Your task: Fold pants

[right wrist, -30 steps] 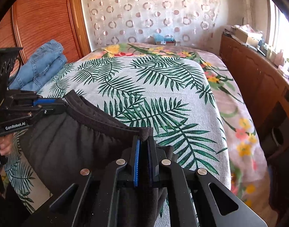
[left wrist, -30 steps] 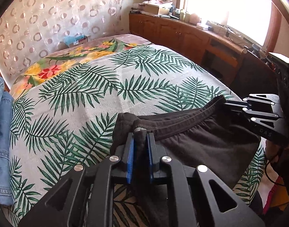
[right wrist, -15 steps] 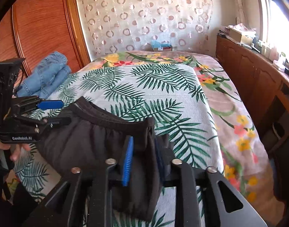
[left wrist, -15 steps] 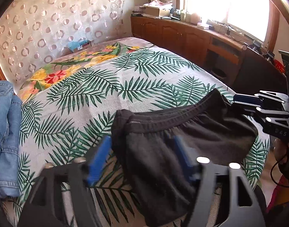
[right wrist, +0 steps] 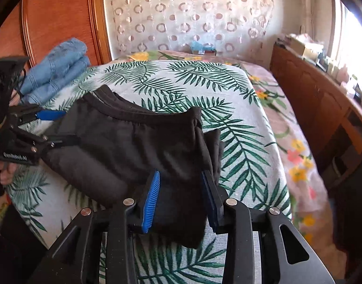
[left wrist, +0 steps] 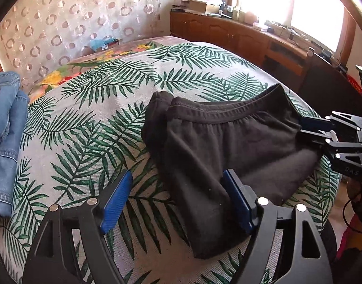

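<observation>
Black pants (left wrist: 228, 142) lie folded on the palm-leaf bedspread (left wrist: 98, 108), waistband toward the far side. My left gripper (left wrist: 176, 196) is open, its blue pads on either side of the near left edge of the pants, gripping nothing. My right gripper (right wrist: 181, 194) is open, its pads straddling the near right end of the pants (right wrist: 124, 146). Each gripper also shows in the other view: the right one (left wrist: 308, 127) at the pants' right corner, the left one (right wrist: 55, 125) at the left corner.
Folded blue jeans (left wrist: 3, 127) lie at the bed's left side, seen also in the right wrist view (right wrist: 53, 73). A wooden cabinet (left wrist: 240, 35) with clutter runs along the right under a bright window. A wooden headboard (right wrist: 62, 16) stands behind the jeans.
Both grippers were shut on the waistband corners a second ago. They have opened, let the pants down on the bed, and drawn back toward me.
</observation>
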